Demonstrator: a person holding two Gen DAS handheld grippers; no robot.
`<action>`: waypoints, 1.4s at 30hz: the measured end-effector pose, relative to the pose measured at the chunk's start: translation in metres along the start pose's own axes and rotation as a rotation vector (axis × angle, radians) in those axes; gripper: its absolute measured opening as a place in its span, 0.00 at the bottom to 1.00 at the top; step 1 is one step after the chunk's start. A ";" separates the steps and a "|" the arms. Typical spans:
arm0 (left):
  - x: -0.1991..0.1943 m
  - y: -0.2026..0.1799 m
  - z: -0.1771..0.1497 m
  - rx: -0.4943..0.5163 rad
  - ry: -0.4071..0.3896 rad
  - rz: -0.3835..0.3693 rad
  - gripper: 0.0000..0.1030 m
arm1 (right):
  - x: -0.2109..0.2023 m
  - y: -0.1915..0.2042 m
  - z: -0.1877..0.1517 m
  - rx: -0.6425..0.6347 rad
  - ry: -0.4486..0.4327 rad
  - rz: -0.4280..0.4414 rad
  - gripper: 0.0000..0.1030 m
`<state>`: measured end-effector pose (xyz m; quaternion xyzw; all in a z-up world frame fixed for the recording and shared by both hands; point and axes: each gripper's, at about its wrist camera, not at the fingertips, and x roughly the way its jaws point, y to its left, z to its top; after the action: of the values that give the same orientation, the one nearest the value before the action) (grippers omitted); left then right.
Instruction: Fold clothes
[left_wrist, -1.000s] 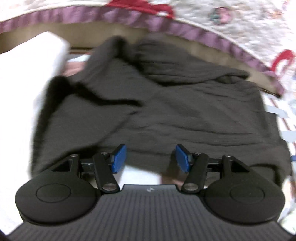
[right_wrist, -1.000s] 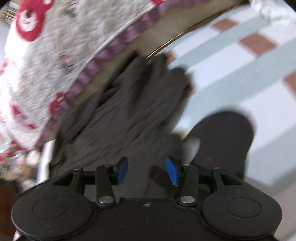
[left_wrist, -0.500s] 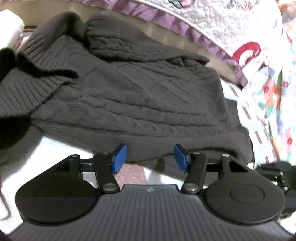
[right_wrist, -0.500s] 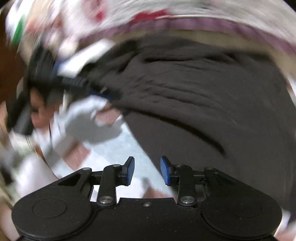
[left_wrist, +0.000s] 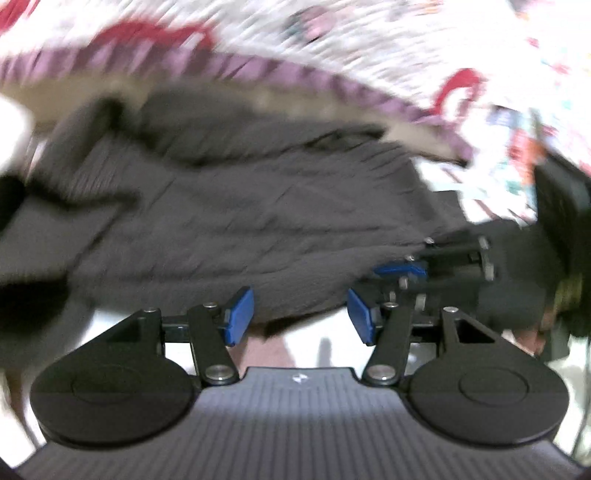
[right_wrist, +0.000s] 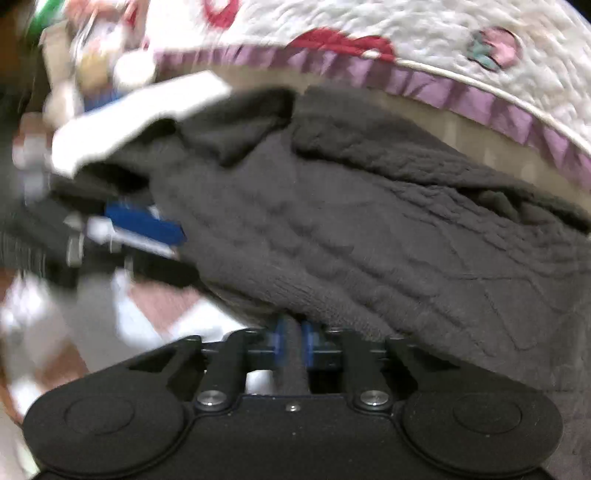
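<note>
Dark grey cable-knit sweater (right_wrist: 369, 229) lies spread and rumpled on a striped sheet (right_wrist: 162, 306), its far side up against a quilt with a purple border (right_wrist: 443, 92). A white folded item (right_wrist: 136, 118) sits at its left far corner. Both views are motion-blurred.

Right gripper (right_wrist: 293, 339): the 2 blue pads are nearly together with a strip of the sweater's near hem pinched between them, so it holds the knit. Left gripper (left_wrist: 299, 314): pads wide apart, nothing between them, poised just at the near hem with sheet showing below.

Judgement: the step in hand looks like taking the near hem at 2 points to carry it. The sweater is not yet a neat fold; a sleeve or flap is bunched at the far left.

To do it well, as I read it:
- Close the left pads on the hem edge only, catching both layers, well apart from the right grip.
- Lift both grips level so the heavy knit does not sag or stretch.
- Watch the bunched part; it could drag and skew the fold.
</note>
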<state>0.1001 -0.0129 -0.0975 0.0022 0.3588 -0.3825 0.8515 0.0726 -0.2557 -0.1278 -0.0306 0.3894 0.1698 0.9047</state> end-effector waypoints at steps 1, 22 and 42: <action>-0.002 -0.004 0.001 0.028 -0.020 0.003 0.55 | -0.011 -0.007 0.004 0.047 -0.026 0.023 0.08; -0.025 -0.058 0.009 0.202 -0.048 -0.222 0.09 | -0.141 -0.056 -0.032 0.332 -0.330 0.463 0.07; -0.060 0.069 0.005 -0.165 0.272 0.201 0.31 | -0.114 -0.155 -0.102 0.768 -0.181 -0.188 0.43</action>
<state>0.1212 0.0735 -0.0756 0.0199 0.4987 -0.2608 0.8263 -0.0199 -0.4530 -0.1289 0.2893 0.3388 -0.0697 0.8926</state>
